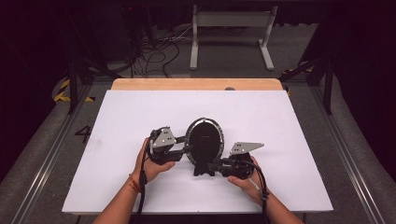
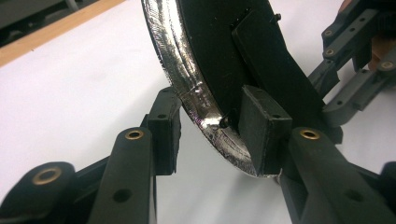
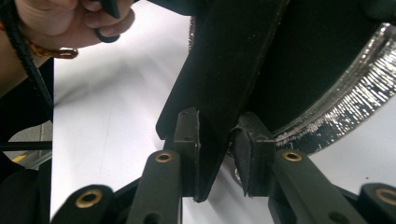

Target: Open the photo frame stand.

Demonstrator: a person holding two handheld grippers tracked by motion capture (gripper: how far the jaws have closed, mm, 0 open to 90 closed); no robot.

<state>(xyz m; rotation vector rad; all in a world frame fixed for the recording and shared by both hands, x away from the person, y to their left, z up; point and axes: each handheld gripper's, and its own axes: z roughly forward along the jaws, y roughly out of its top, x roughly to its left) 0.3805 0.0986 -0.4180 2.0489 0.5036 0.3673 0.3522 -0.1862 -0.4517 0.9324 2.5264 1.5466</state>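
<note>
Near the tabletop's [image 1: 116,140] front edge, the left hand-held gripper [image 2: 210,135] pinches the oval mirror's [image 1: 204,137] silver rim; the right hand-held gripper [image 3: 217,140] pinches its black stand [image 3: 224,79].

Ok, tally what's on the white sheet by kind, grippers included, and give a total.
Oval frame with silver rim: 1
Grippers: 2, left gripper and right gripper
White sheet, not counted
Total: 3
</note>
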